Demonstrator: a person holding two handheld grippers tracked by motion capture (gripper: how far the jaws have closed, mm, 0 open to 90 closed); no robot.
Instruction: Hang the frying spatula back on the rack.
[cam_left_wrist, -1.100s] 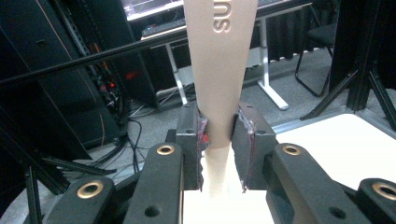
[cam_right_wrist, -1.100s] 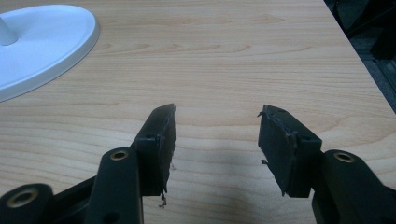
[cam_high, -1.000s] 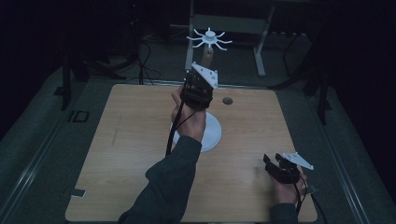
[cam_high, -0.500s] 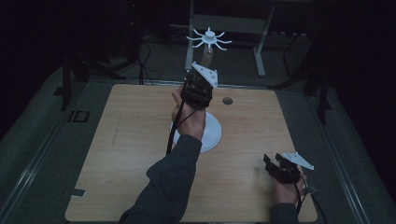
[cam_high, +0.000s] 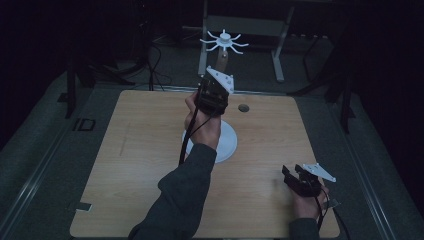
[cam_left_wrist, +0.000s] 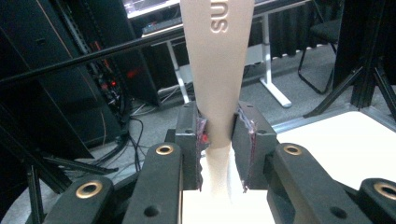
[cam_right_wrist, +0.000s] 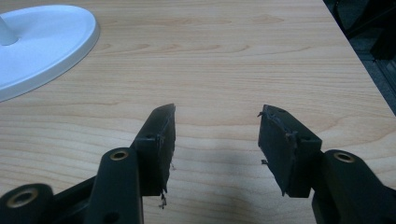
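Grip comes first: my left gripper (cam_left_wrist: 219, 149) is clenched on the pale stem (cam_left_wrist: 218, 93) of a white stand, the pads pressing both sides of its narrow waist. From the high view, that stem (cam_high: 223, 59) rises from a round white base (cam_high: 227, 145) sitting near the middle of the wooden table (cam_high: 125, 165) and carries a white spoked top (cam_high: 225, 40) above my left gripper (cam_high: 215, 92). My right gripper (cam_high: 300, 179) rests near the table's right front corner, well apart from the stand, its jaws spread wide over bare wood with nothing between them. I judge I am mid-hold, steadying or about to lift the stand by its stem. Next I need a firm, upright pull without tilting; the stem is smooth and tapered, so it could slide through the pads if I loosen at all.
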